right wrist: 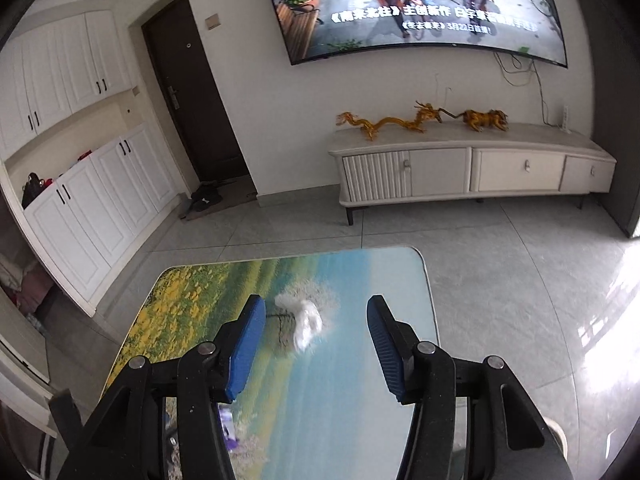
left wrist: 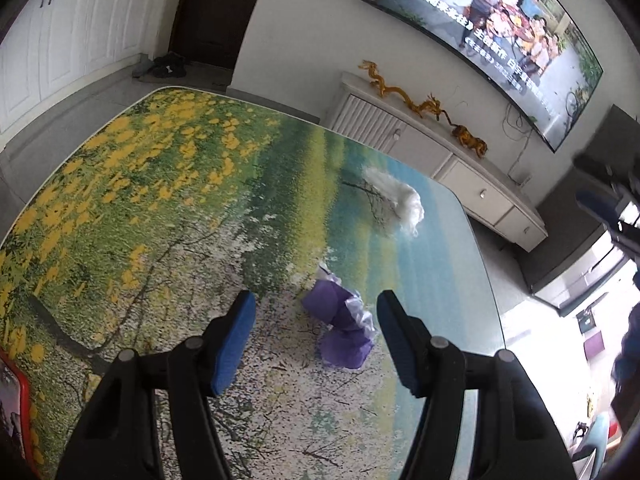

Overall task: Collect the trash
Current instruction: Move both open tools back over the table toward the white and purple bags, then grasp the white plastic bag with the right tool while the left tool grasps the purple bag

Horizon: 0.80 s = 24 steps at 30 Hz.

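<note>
Left wrist view: left gripper (left wrist: 316, 312) jaws parted, empty; crumpled purple wrapper (left wrist: 344, 328) lies on the table (left wrist: 160, 208) between them, light and crushable, so pinch its bunched middle. Right wrist view: right gripper (right wrist: 316, 322) parted, empty; soft white tissue (right wrist: 306, 322) lies ahead.

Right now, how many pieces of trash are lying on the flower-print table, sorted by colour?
Purple crumpled plastic wrapper: 1
White crumpled tissue wad: 1
Total: 2, both loose on the flower-print table; neither is between a gripper's fingers.
</note>
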{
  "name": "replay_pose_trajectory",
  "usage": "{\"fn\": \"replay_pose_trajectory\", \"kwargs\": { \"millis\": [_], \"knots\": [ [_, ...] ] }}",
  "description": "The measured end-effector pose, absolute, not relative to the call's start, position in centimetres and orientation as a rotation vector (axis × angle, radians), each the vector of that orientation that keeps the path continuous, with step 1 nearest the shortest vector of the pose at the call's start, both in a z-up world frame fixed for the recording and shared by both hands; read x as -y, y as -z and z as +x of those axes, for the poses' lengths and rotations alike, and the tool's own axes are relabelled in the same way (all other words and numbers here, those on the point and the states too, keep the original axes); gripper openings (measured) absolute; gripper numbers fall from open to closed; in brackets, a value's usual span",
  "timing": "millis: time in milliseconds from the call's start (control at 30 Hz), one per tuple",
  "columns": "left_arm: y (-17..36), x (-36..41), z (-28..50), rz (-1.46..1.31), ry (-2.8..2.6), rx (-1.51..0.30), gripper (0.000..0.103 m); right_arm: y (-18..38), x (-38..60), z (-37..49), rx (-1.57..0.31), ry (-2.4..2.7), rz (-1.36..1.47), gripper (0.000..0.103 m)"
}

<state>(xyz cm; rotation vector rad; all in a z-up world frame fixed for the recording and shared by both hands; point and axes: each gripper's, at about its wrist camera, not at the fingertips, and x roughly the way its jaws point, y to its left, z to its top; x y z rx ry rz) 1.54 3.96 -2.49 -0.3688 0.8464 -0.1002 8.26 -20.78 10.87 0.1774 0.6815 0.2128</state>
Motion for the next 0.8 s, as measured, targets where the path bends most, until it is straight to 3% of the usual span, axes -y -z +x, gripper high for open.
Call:
{"fn": "replay_pose_trajectory", "kwargs": {
  "millis": [200, 600, 800],
  "knots": [
    [3.8, -1.7, 2.2, -0.317, 0.149, -0.889, 0.06, -8.2, 18.3, 11.8, -0.728, -0.241, 0.134, 0.051],
    [5.8, -0.4, 4.5, -0.199, 0.124, -0.924, 0.028, 0.8, 16.2, 17.8, -0.852, -0.262, 0.13, 0.05],
    [6.1, -0.7, 5.1, -0.188, 0.102, -0.887, 0.026, 2.9, 15.1, 19.3, -0.878, -0.282, 0.104, 0.05]
  ]
}}
